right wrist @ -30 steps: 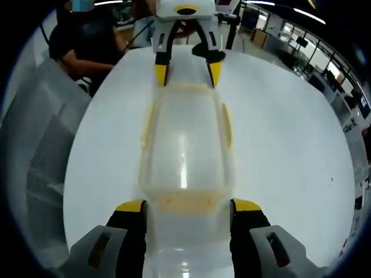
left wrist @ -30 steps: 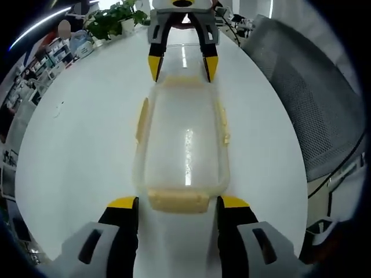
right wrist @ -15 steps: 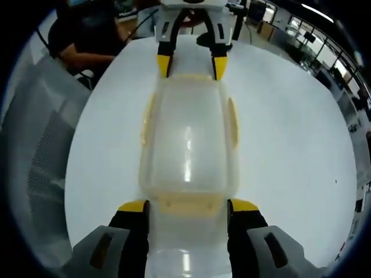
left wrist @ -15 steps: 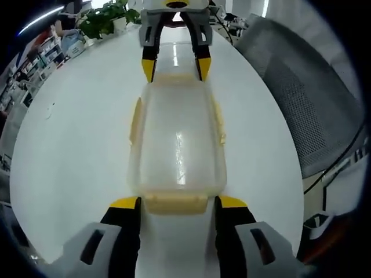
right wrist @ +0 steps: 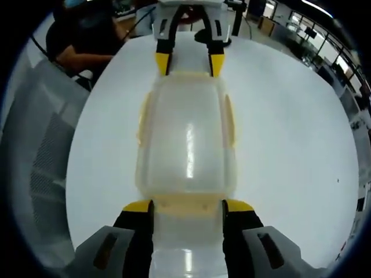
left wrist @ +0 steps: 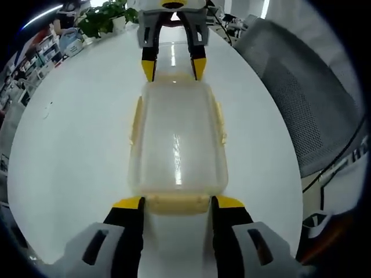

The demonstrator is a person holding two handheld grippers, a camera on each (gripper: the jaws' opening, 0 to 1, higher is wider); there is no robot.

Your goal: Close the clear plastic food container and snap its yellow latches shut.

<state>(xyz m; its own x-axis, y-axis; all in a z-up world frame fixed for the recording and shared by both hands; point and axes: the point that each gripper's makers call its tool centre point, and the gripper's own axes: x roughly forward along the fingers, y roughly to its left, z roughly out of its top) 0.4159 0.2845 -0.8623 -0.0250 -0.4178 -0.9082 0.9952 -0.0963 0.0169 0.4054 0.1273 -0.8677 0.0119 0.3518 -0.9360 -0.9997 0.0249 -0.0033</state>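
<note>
**Left gripper view and right gripper view: container held end to end between two grippers**

Left gripper view: the clear rectangular plastic food container with its lid on (left wrist: pixel 177 139) lies lengthwise on the round white table (left wrist: pixel 75 145), straight ahead of the left gripper (left wrist: pixel 177 202). The gripper's yellow-tipped black jaws stand spread, one at each side of the near yellow end latch (left wrist: pixel 177 202), close against its ends. Whether they press on it cannot be told. At the far end of the container the right gripper (left wrist: pixel 173 66) faces back, its jaws also spread, with tips at the far end latch. Yellow side latches (left wrist: pixel 135 119) run along both long edges of the container.

Right gripper view: the same container (right wrist: pixel 186 136) extends away from the right gripper (right wrist: pixel 188 205), whose jaws are spread about the yellow end latch on this side (right wrist: pixel 188 204). The left gripper (right wrist: pixel 188 61) stands at the opposite end, jaws apart at that end latch.

Surroundings: a grey mesh office chair (left wrist: pixel 301 98) stands just beside the table on the right of the left gripper view. A green potted plant (left wrist: pixel 107 16) sits at the far edge of the table. In the right gripper view a seated person in dark clothing (right wrist: pixel 81 43) is at the far left, beyond the table edge. Nothing lies between either gripper and the container.
</note>
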